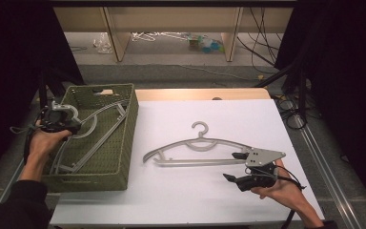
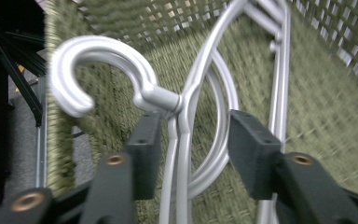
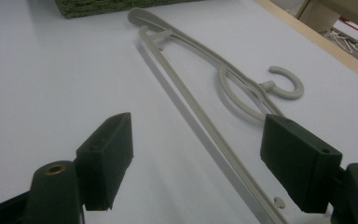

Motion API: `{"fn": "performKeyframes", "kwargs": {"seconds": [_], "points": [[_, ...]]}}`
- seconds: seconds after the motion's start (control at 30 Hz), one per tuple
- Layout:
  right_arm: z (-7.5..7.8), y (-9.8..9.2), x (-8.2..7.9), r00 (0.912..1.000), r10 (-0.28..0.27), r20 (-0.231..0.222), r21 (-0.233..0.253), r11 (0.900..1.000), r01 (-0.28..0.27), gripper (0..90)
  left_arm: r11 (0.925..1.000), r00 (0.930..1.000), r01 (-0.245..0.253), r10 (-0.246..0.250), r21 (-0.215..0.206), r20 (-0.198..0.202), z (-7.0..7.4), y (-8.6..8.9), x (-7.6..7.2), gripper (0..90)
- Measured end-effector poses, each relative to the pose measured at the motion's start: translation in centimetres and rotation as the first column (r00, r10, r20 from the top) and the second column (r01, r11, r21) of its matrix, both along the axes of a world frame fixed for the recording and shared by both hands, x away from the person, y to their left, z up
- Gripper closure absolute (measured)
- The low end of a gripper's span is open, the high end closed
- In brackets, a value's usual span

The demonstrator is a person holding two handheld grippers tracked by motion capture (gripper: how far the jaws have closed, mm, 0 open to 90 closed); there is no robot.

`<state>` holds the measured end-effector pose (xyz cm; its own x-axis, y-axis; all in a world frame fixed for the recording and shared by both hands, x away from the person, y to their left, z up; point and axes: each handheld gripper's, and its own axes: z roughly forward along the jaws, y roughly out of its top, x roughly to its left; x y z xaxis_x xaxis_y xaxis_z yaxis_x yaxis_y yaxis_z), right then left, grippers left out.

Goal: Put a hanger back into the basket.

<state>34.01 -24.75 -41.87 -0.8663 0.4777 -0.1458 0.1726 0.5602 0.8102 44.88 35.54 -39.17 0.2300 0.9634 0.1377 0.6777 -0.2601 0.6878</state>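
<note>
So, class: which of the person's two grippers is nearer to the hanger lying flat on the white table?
Right. The right gripper sits open at the right end of the hanger on the table. The left gripper is off over the green basket, jaws around another hanger.

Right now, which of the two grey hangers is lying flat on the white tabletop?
The hanger beside the right gripper, flat on the white tabletop. The other hanger rests inside the green basket, between the left gripper's open fingers.

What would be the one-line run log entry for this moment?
left gripper: open around neck of grey plastic hanger in green woven basket | right gripper: open over grey plastic hanger on white table
</note>
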Motion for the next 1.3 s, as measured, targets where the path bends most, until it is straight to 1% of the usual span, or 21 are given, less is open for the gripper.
{"fn": "performKeyframes", "kwargs": {"seconds": [0.07, 0.17, 0.23, 0.3, 0.4, 0.5, 0.6, 0.7, 0.73, 0.8, 0.87, 0.9, 0.93, 0.97, 1.0, 1.03, 1.07, 1.1, 1.17, 1.23, 1.3], "points": [[0.0, 0.0, 0.0, 1.0, -0.004, 0.0, 0.001, 1.0, 0.004, 25.8, 0.9998, 0.9994, -0.005, 0.006, -0.021, 0.033, 0.7, 0.1, -0.6, 47.8], [-0.1, 0.0, 0.0, 1.0, -0.002, -0.003, 0.0, 1.0, 0.002, 25.6, 0.9984, 0.9943, -0.021, 0.026, -0.052, 0.104, 1.9, 0.3, -1.8, 40.0], [-0.2, 0.0, 0.0, 1.0, -0.002, -0.003, 0.002, 1.0, 0.002, 25.1, 0.9957, 0.991, -0.022, 0.034, -0.09, 0.129, 2.4, 0.5, -2.4, 36.7], [-0.2, 0.0, 0.0, 1.0, -0.001, -0.003, 0.002, 1.0, 0.001, 25.0, 0.9948, 0.9878, -0.022, 0.037, -0.1, 0.151, 3.0, 0.5, -3.1, 33.5], [-0.3, 0.0, 0.1, 0.9999, -0.01, -0.006, 0.01, 1.0, 0.01, 24.7, 0.9935, 0.9838, 0.003, 0.017, -0.114, 0.178, 3.8, 0.1, -4.1, 31.5], [-0.3, 0.0, 0.1, 0.9999, -0.006, -0.013, 0.006, 1.0, 0.006, 24.7, 0.9876, 0.9814, 0.038, -0.008, -0.153, 0.192, 4.5, -1.0, -5.3, 27.8], [-0.5, 0.1, 0.0, 0.9999, -0.008, -0.013, 0.014, 1.0, 0.008, 24.7, 0.9847, 0.9738, 0.096, -0.063, -0.146, 0.219, 5.5, -2.7, -6.9, 25.5], [-0.6, 0.1, 0.0, 0.9999, -0.01, -0.006, 0.022, 1.0, 0.011, 24.7, 0.9787, 0.9659, 0.132, -0.091, -0.157, 0.242, 6.1, -4.4, -8.4, 24.2], [-0.6, 0.1, 0.0, 0.9999, -0.011, -0.01, 0.021, 1.0, 0.011, 24.6, 0.9744, 0.9614, 0.152, -0.106, -0.166, 0.254, 6.1, -5.1, -9.0, 23.9], [-0.7, 0.2, 0.1, 0.9999, -0.01, -0.011, 0.018, 1.0, 0.01, 24.2, 0.9648, 0.9481, 0.2, -0.147, -0.171, 0.282, 5.8, -6.8, -10.2, 23.8], [-0.8, 0.2, 0.1, 0.9998, -0.012, -0.012, 0.021, 1.0, 0.013, 24.1, 0.9529, 0.9375, 0.25, -0.194, -0.172, 0.289, 5.2, -8.5, -11.2, 23.6], [-0.8, 0.2, 0.1, 0.9998, -0.016, -0.01, 0.023, 1.0, 0.016, 24.1, 0.9448, 0.9286, 0.275, -0.214, -0.177, 0.303, 4.7, -9.6, -11.7, 23.6], [-0.8, 0.2, 0.1, 0.9998, -0.018, -0.011, 0.026, 0.999, 0.019, 24.0, 0.9382, 0.9253, 0.289, -0.223, -0.19, 0.306, 4.4, -10.3, -11.9, 23.8], [-0.8, 0.2, 0.1, 0.9997, -0.017, -0.018, 0.026, 1.0, 0.018, 24.0, 0.9266, 0.9207, 0.316, -0.248, -0.204, 0.302, 4.0, -11.0, -12.2, 24.1], [-0.9, 0.2, 0.1, 0.9996, -0.018, -0.02, 0.028, 0.999, 0.019, 24.0, 0.916, 0.9218, 0.323, -0.247, -0.239, 0.299, 3.5, -11.8, -12.5, 24.1], [-0.9, 0.3, 0.1, 0.9997, -0.019, -0.018, 0.031, 0.999, 0.019, 23.9, 0.9075, 0.9158, 0.338, -0.256, -0.249, 0.31, 3.1, -12.3, -12.7, 24.1], [-0.9, 0.3, 0.1, 0.9996, -0.019, -0.019, 0.027, 0.999, 0.02, 24.0, 0.8973, 0.9075, 0.357, -0.268, -0.259, 0.323, 2.7, -12.9, -12.9, 24.1], [-0.9, 0.3, 0.1, 0.9997, -0.018, -0.016, 0.03, 0.999, 0.018, 23.9, 0.8874, 0.9032, 0.371, -0.277, -0.273, 0.328, 2.3, -13.6, -13.1, 24.1], [-0.8, 0.2, 0.1, 0.9996, -0.024, -0.011, 0.037, 0.999, 0.025, 23.6, 0.8749, 0.8952, 0.392, -0.292, -0.284, 0.337, 1.7, -14.4, -13.3, 23.8], [-0.7, 0.1, 0.1, 0.9995, -0.03, -0.008, 0.039, 0.999, 0.031, 23.2, 0.8574, 0.8813, 0.425, -0.318, -0.291, 0.35, 1.2, -15.3, -13.5, 23.2], [-0.6, -0.1, 0.1, 0.9991, -0.042, -0.009, 0.043, 0.998, 0.042, 23.0, 0.8488, 0.8718, 0.442, -0.33, -0.29, 0.362, 0.6, -16.1, -13.8, 22.9]]}}
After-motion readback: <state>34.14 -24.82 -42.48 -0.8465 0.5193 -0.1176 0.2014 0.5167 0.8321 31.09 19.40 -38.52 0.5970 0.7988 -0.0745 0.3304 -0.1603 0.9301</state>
